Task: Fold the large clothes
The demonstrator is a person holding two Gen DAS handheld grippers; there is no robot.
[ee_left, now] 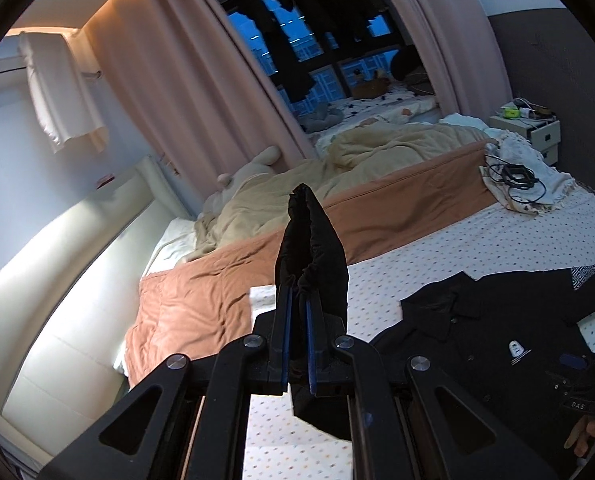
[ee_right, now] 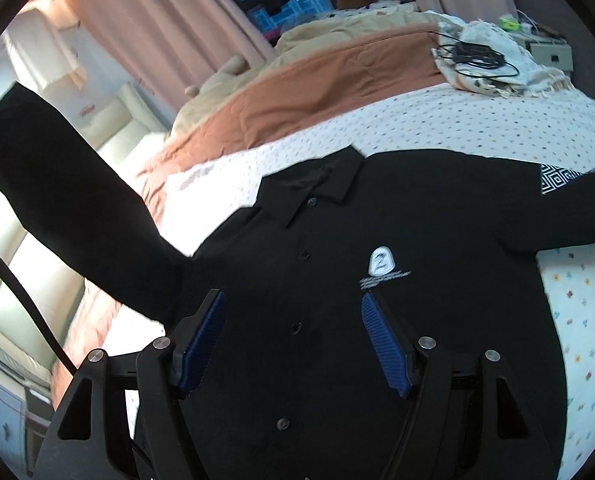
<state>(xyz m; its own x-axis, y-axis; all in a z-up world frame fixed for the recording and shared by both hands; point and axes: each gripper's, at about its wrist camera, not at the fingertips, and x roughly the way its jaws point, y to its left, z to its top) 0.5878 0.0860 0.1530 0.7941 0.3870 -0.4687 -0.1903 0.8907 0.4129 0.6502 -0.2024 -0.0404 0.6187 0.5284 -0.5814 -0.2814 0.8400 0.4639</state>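
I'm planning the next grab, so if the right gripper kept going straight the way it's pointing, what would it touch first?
Most likely the black shirt: the open right gripper points down at its buttoned front, near the middle button, with nothing in between. How far off it is cannot be told.

Bed with dotted white sheet [ee_left: 437, 248]. Orange blanket [ee_left: 225, 280] lies across the bed, beige duvet [ee_left: 377, 144] bunched behind it. Black cable bundle [ee_left: 515, 178] on a white throw [ee_left: 537, 160] at the bed's far corner. Pink curtains [ee_left: 169, 80] and dark window [ee_left: 297, 40] beyond the bed; nightstand [ee_left: 537, 128] beside it.
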